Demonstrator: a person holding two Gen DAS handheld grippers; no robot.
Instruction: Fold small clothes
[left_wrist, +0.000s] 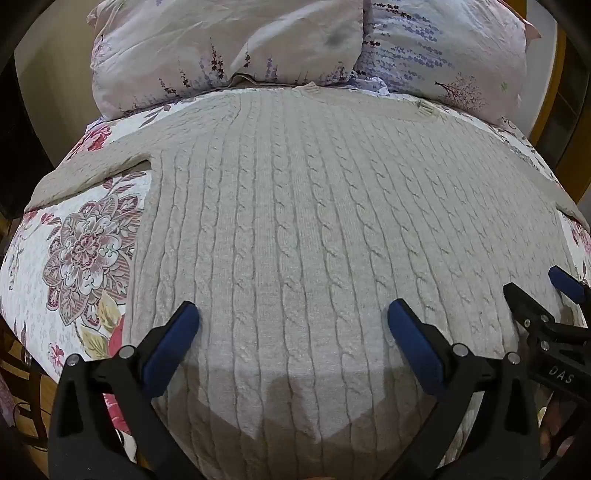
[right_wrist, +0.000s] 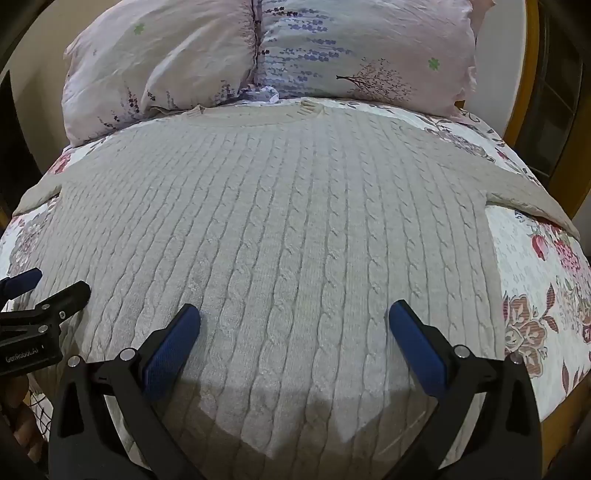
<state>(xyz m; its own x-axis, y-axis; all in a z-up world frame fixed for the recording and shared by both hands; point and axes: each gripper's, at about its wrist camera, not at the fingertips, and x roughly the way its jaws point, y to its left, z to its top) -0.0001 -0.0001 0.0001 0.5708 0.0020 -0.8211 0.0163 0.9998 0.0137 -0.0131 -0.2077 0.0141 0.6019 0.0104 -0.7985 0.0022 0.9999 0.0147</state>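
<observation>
A beige cable-knit sweater (left_wrist: 295, 206) lies spread flat on the bed, neckline at the far end by the pillows, sleeves out to both sides. It fills the right wrist view too (right_wrist: 288, 221). My left gripper (left_wrist: 293, 317) is open and empty, just above the sweater's near left part. My right gripper (right_wrist: 294, 319) is open and empty above the near right part. The right gripper also shows at the right edge of the left wrist view (left_wrist: 543, 291), and the left gripper shows at the left edge of the right wrist view (right_wrist: 44, 284).
The floral quilt (left_wrist: 85, 251) covers the bed on both sides of the sweater (right_wrist: 535, 295). Two pale floral pillows (left_wrist: 229, 48) (right_wrist: 362, 51) lie at the head. A wooden bed frame (left_wrist: 22, 398) runs along the near left edge.
</observation>
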